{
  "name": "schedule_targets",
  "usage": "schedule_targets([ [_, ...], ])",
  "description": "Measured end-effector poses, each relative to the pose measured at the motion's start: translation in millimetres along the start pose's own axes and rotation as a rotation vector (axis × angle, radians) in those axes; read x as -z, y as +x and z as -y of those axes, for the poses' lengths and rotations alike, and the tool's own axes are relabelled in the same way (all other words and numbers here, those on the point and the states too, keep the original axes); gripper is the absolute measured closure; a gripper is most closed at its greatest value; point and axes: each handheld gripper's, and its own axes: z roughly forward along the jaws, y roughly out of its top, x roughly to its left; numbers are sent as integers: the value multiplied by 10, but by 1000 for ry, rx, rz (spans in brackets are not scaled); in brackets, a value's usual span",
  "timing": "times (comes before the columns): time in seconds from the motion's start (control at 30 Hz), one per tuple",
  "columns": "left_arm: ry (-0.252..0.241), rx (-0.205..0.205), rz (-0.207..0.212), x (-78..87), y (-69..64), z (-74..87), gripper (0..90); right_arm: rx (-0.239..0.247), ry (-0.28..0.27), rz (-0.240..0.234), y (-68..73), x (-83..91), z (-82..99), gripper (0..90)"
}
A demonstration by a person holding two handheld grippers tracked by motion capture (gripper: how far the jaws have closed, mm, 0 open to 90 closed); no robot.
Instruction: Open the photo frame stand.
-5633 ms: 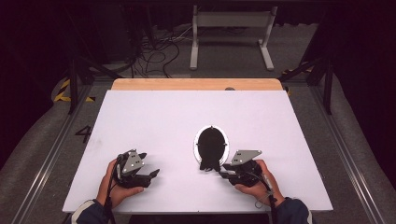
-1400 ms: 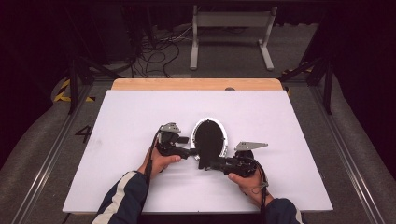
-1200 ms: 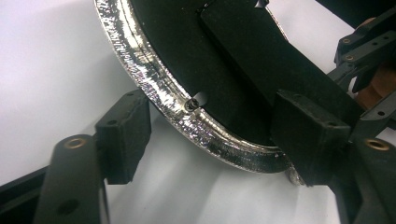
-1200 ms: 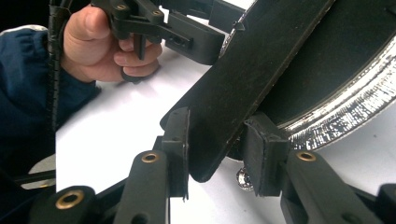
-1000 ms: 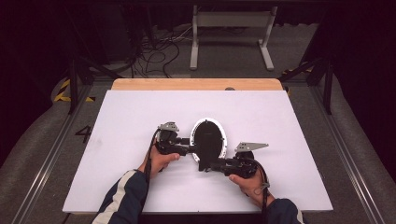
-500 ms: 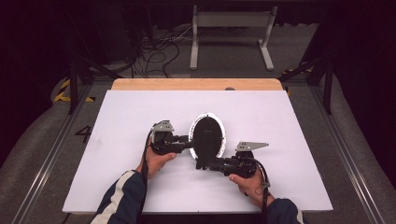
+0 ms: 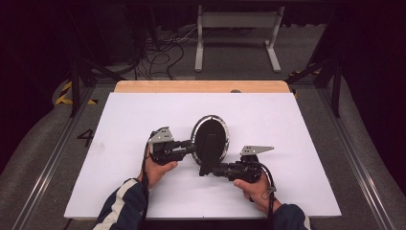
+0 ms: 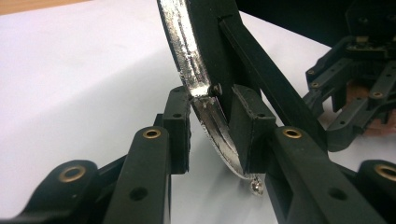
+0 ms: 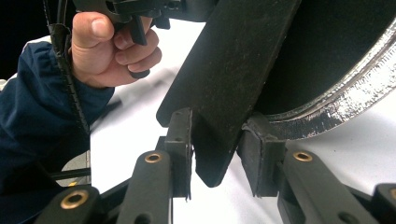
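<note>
One oval object, a framed mirror or picture frame (image 7: 209, 139) seen from the back: matte black backing panel, a thin rim of shiny, crinkled silver. It is standing raised and tilted near the middle of the white surface (image 7: 119, 120), between the two hand-held grippers. One flat black prop strut (image 9: 229, 84) is running down its back; a small screw is sitting at the rim in the left gripper view, and a small silver nub is hanging at the lowest point of the rim.

Left hand-held gripper (image 7: 189, 147) is reaching in from the left at the frame's edge. In the left gripper view its jaws have just been closing, with the silver rim (image 8: 205, 107) between the pads: the right pad is lying against the black back, the left pad is touching or all but touching the silver face; I cannot tell whether it is pressing.

Right hand-held gripper (image 7: 210, 170) is sitting at the frame's lower end. In the right gripper view the strut's tapered tip is hanging between its partly spread jaws; the left pad is close against it, and a gap is showing on the right side.

Count: two hand-held grippers, each black, each carrying one grey three-cornered plate and one cable. One hand (image 9: 109, 46) in a dark blue sleeve is showing in the right gripper view.

Writing: a painted "4" (image 7: 86, 137) on the floor left of the surface.
</note>
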Motion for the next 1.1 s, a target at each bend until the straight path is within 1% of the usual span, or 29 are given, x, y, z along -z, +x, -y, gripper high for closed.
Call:
schedule_targets([
  [0.03, -7, -1, 15, 2, -7, 2, 708, -4, -5, 2, -8, 2, -2, 656],
  [0.07, -6, -15, 20, 6, -17, -5, 713, -13, -16, -5, -16, 6, -5, 668],
  [0.1, -6, -15, 20, 6, -17, -5, 719, -13, -16, -5, -16, 6, -5, 668],
  [0.13, -3, -24, 26, 11, -25, -10, 725, -6, -16, -14, -23, 4, -19, 683],
  [0.2, 4, -35, 16, 23, -42, -11, 725, -5, -20, -18, -25, -5, -25, 692],
  [0.23, 2, -35, 16, 27, -45, -4, 725, -3, -21, -18, -26, -14, -29, 693],
  [0.27, 8, -47, 16, 34, -44, -2, 724, -4, -23, -13, -22, -22, -34, 693],
  [0.3, 9, -37, 13, 38, -56, 2, 723, -3, -25, -11, -15, -29, -42, 694],
  [0.37, 21, -52, 8, 56, -71, 4, 724, 6, -27, -2, 6, -42, -62, 700],
  [0.4, 21, -52, 8, 56, -71, 4, 725, 11, -29, 1, 14, -44, -69, 708],
  [0.43, 33, -39, 17, 67, -88, 4, 726, 10, -32, 0, 19, -44, -75, 717],
  [0.5, 48, -52, 22, 72, -86, 2, 727, 23, -14, 22, 30, -47, -93, 729],
  [0.57, 78, -63, 26, 51, -90, 15, 720, 27, -3, 42, 32, -50, -100, 751],
  [0.6, 78, -69, 28, 40, -90, 23, 708, 25, -3, 50, 27, -50, -96, 762],
  [0.63, 78, -69, 28, 40, -90, 23, 705, 25, -3, 50, 27, -50, -96, 762],
  [0.73, 93, -73, 28, -8, -89, 23, 678, 37, 7, 47, 13, -44, -88, 808],
  [0.8, 94, -71, 24, -24, -78, 29, 661, 47, 7, 38, 25, -40, -90, 811],
  [0.83, 94, -62, 30, -29, -72, 33, 661, 54, 7, 42, 32, -38, -92, 811],
  [0.9, 83, -55, 43, -33, -68, 33, 668, 61, 9, 50, 40, -30, -98, 811],
  [0.93, 73, -58, 45, -23, -74, 27, 685, 64, 13, 56, 38, -21, -98, 812],
  [0.97, 66, -62, 41, -16, -94, 13, 705, 66, 14, 67, 34, -13, -99, 810],
  [1.0, 65, -86, 19, -9, -110, -10, 725, 73, 15, 71, 31, -3, -102, 809],
  [1.03, 66, -101, -5, -5, -141, -27, 737, 77, 10, 63, 32, 5, -108, 807],
  [1.1, 67, -130, -46, 4, -157, -41, 755, 82, 1, 65, 38, 25, -126, 795],
])
